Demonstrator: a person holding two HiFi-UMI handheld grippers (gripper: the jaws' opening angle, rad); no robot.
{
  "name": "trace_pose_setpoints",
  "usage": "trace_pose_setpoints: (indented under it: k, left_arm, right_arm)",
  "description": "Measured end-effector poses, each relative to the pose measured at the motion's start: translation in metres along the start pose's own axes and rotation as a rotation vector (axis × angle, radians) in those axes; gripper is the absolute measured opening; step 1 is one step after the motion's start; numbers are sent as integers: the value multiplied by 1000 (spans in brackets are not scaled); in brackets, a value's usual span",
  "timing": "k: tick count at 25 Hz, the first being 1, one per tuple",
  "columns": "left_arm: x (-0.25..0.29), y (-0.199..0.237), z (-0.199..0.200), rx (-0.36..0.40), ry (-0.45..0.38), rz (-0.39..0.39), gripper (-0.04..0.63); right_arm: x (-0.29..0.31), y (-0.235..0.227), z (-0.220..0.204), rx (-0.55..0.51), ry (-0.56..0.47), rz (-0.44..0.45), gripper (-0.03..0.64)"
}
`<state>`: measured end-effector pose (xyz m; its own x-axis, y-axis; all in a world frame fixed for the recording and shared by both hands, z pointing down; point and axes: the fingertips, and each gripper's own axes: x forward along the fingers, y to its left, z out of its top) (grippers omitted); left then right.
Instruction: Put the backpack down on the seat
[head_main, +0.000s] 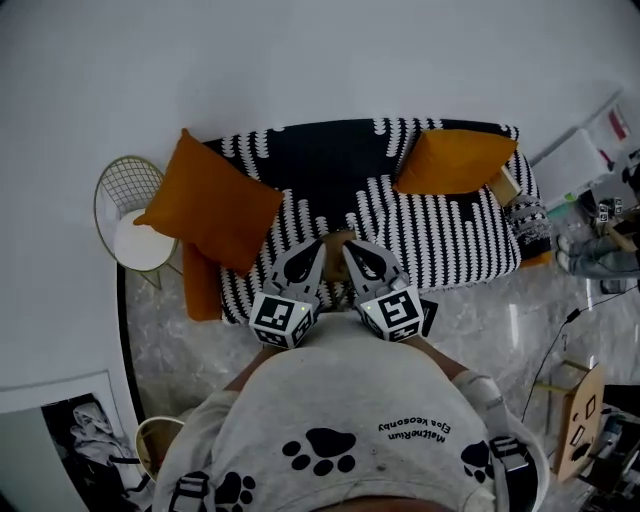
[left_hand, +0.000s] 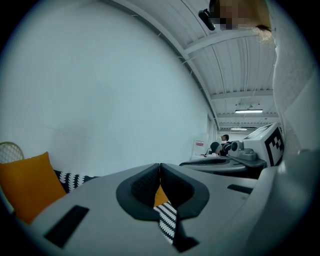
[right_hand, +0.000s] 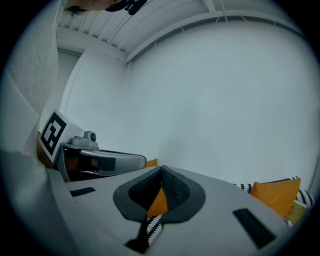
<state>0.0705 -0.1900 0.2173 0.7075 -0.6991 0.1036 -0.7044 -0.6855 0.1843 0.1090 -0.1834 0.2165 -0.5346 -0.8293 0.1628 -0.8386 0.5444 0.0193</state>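
Currently both tools are held side by side just in front of the person's shirt (head_main: 330, 420), tips aimed at the sofa (head_main: 445, 240).

Left tool (head_main: 316, 250): jaws closed tip to tip, nothing clamped. Only sofa cover and a bit of orange show through the gap behind the tips.

Right tool (head_main: 352, 250): same, jaws fully together, empty.

The two tips sit near each other but apart. The marker cubes are at the near ends, close to the shirt.

Backpack straps (head_main: 497, 440) with buckles lie over both shoulders. The pack body is not in view. So the backpack is on the person, not yet on the seat.

The sofa stands against the far wall under a black-and-white patterned cover. Left cushion (head_main: 215, 205), orange, is tilted at the left end. Right cushion (head_main: 452, 160), also orange, is at the far right against the back.

Wire side table (head_main: 125, 225) with a white round top stands just left of the sofa. Grey marble floor (head_main: 480, 320) lies between sofa and person. Wooden box (head_main: 578, 425) is near right.
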Motion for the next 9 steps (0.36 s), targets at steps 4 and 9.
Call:
trace_pose_setpoints:
  k: [4, 9]
  left_arm:
    - [-4, -2, 3, 4, -5, 2, 20]
    - [-2, -13, 8, 16, -6, -2, 20]
  right_arm:
    - [-4, 5, -1, -5, 3, 10, 32]
    - [-14, -1, 4, 4, 8, -1, 32]
